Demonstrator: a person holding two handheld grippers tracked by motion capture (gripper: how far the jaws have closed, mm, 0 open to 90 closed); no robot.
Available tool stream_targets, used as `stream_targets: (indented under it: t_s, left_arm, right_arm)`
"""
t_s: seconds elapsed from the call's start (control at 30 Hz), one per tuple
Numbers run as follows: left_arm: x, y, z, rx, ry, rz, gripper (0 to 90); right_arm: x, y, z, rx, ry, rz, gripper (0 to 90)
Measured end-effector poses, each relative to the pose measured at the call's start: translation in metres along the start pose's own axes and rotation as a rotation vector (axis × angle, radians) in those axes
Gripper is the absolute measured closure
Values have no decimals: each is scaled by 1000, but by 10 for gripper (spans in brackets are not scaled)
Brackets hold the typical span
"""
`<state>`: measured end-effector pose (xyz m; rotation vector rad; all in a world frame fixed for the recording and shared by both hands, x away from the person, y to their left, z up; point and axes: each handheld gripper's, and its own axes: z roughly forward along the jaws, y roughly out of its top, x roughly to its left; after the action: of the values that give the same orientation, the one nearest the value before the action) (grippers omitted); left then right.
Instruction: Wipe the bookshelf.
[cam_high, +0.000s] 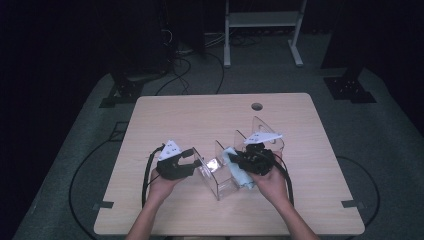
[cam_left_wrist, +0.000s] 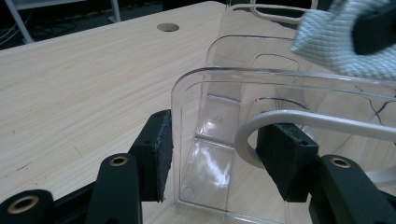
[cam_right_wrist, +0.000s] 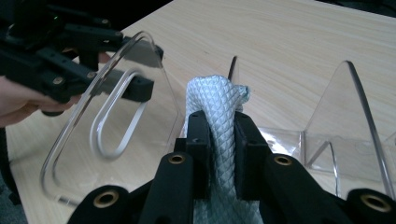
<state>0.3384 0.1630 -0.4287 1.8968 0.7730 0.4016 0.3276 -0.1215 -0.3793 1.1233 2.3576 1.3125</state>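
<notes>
A clear plastic rack (cam_high: 220, 186) with upright dividers stands on the wooden table (cam_high: 200, 115) near its front. My left gripper (cam_high: 197, 161) is shut on the rack's left end panel (cam_left_wrist: 219, 79), one pad outside the wall and one inside by its cut-out loop; the left gripper (cam_left_wrist: 215, 158) holds it low. My right gripper (cam_high: 235, 160) is shut on a folded light-blue cloth (cam_high: 242, 177) above the rack's middle slots. In the right gripper view the cloth (cam_right_wrist: 210, 93) bulges up between the pads of the right gripper (cam_right_wrist: 219, 135), with the end panel (cam_right_wrist: 70, 130) to its left.
A round cable hole (cam_high: 256, 106) sits near the table's far edge. More clear dividers (cam_right_wrist: 345, 107) rise to the right of the cloth. A white frame (cam_high: 260, 20), black stands and cables lie on the floor beyond the table.
</notes>
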Motion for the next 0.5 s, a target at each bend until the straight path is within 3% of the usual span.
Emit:
stream_targets:
  t_s: [0.3,0.5]
  left_arm:
    - [-2,1,1,3,-1,7,461]
    - [-3,1,1,1,-1,7,461]
  right_arm:
    - [3,-5,-8,24,-3,-14,784]
    - [-2,17,11,57,-15,-1,784]
